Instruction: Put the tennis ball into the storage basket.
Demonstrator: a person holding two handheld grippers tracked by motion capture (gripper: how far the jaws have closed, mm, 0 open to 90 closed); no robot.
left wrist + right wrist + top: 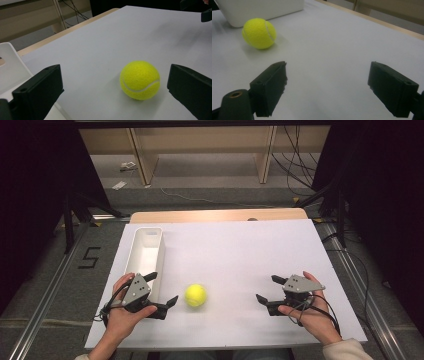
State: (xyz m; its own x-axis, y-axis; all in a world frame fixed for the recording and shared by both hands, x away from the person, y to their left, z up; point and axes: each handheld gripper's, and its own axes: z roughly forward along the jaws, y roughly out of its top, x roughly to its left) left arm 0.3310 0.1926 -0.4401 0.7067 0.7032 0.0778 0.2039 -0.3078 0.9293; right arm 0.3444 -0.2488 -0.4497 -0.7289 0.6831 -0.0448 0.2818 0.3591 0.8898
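High view: tennis ball (195,295) sits low and centre on the white surface (240,255), left hand-held gripper (161,290) (jaws wide apart) just beside it; right hand-held gripper (267,290) gapes too, lower right, near nothing.

Bright yellow tennis ball (195,295) with a pale seam line, white bin (145,251), white tabletop (240,255), black grippers topped grey.

Ball (195,295): yellow, fuzzy felt, matt.
Bin (145,251): white plastic, smooth.
Table sheet (240,255): white, matt, smooth.
Table edge (210,215): pale wood.
Gripper jaws: black, matt plastic.
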